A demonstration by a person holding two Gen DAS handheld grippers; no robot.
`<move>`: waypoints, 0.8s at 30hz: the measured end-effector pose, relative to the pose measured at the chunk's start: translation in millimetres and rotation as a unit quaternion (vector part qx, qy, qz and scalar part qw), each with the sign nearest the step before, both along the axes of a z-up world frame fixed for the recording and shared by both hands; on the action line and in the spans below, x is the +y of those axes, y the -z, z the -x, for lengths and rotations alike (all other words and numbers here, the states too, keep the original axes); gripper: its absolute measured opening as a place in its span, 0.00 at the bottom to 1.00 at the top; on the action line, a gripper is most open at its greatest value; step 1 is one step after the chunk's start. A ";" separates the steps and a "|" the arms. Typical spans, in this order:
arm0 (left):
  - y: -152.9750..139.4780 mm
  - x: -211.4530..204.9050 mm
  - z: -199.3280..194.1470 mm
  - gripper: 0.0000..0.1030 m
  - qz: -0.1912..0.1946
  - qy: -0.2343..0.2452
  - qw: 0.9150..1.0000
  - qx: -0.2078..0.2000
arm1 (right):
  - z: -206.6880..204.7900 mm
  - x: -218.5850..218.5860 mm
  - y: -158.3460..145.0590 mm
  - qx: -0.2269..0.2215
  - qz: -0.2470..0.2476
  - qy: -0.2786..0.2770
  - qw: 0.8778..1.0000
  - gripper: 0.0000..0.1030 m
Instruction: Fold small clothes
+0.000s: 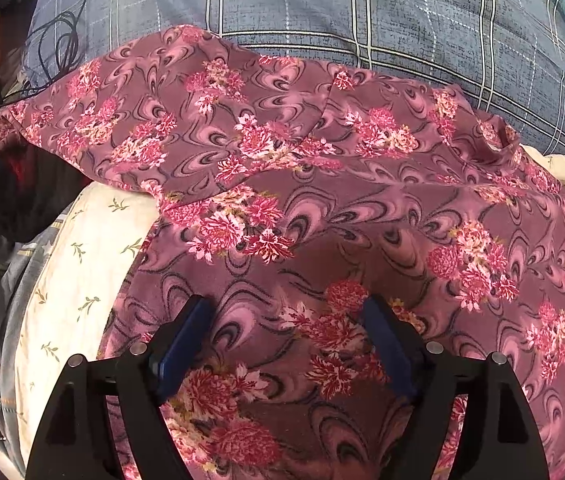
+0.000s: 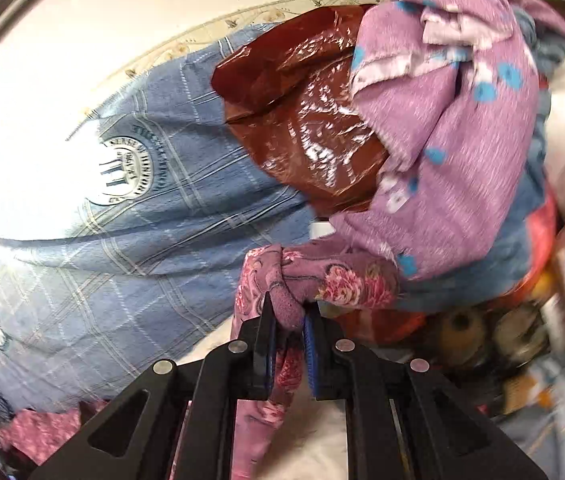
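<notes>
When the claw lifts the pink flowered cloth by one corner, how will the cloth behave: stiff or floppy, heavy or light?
Probably floppy: the flowered cloth lies in soft folds and bunches where the right claw pinches it. Likely light, since a strip hangs limp below the pads. It may slide out, because only a small bunched corner is gripped.

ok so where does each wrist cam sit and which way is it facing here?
Left wrist: on the left gripper, angled down at the floral garment spread over the blue plaid bedding; both black fingers show, open.
Right wrist: on the right gripper, facing roughly level toward a brown plastic bag and lilac cloth; fingers pinch a bunched floral fold.
Shared: the floral garment and the plaid bedding.
</notes>
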State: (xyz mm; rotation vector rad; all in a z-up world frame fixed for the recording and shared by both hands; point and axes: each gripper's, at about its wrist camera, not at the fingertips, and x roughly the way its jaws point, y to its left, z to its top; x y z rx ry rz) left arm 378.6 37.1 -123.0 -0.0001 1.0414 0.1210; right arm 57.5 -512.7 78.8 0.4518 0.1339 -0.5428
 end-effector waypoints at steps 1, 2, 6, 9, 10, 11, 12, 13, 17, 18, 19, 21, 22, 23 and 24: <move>0.2 0.0 0.6 0.78 0.001 0.000 1.000 -0.002 | 0.2 -1.6 -1.5 0.006 0.000 0.009 1.000 0.11; 0.3 0.7 1.0 0.78 0.003 0.001 1.000 -0.004 | 7.4 2.0 -3.9 0.007 0.001 0.015 1.000 0.11; -2.0 5.0 0.5 0.79 0.022 0.005 1.000 -0.001 | 10.9 34.5 -9.7 0.007 0.035 0.002 0.999 0.12; -4.9 10.1 0.3 0.80 0.053 0.002 0.999 -0.007 | -5.8 87.3 -14.0 0.030 0.084 -0.047 0.995 0.12; -5.2 11.5 0.1 0.81 0.065 0.003 0.998 -0.010 | -12.8 106.8 -13.7 0.036 0.094 -0.069 0.992 0.12; -5.3 13.1 0.5 0.81 0.073 0.002 0.997 -0.013 | -21.1 130.3 -11.6 0.040 0.099 -0.101 0.989 0.12; -5.5 14.9 1.5 0.81 0.078 0.003 0.997 -0.018 | -32.2 146.8 -9.7 0.044 0.096 -0.125 0.987 0.12; -5.9 16.9 1.4 0.81 0.085 0.005 0.996 -0.018 | -43.4 163.8 -6.8 0.047 0.093 -0.149 0.983 0.12; -15.0 39.3 -9.2 0.80 0.168 0.010 0.986 0.020 | -83.4 246.1 10.7 0.027 0.059 -0.260 0.963 0.12; -18.1 48.9 -9.4 0.80 0.195 0.005 0.981 0.022 | -91.6 262.5 16.6 0.026 0.050 -0.282 0.958 0.12; -21.8 62.1 -8.5 0.80 0.227 -0.004 0.974 0.022 | -103.8 284.3 25.0 0.029 0.038 -0.310 0.950 0.12; -29.1 83.2 -5.7 0.80 0.255 -0.018 0.967 0.012 | -124.2 321.7 40.3 0.039 0.030 -0.347 0.937 0.12; -33.9 94.0 -3.9 0.80 0.253 -0.027 0.967 0.003 | -132.9 339.4 47.7 0.048 0.029 -0.364 0.930 0.12; -37.0 100.7 -2.4 0.80 0.247 -0.032 0.969 -0.004 | -144.8 366.8 61.2 0.064 0.025 -0.388 0.919 0.12; -41.5 111.0 -0.7 0.80 0.235 -0.043 0.971 -0.015 | -154.1 384.9 72.5 0.078 0.020 -0.403 0.912 0.16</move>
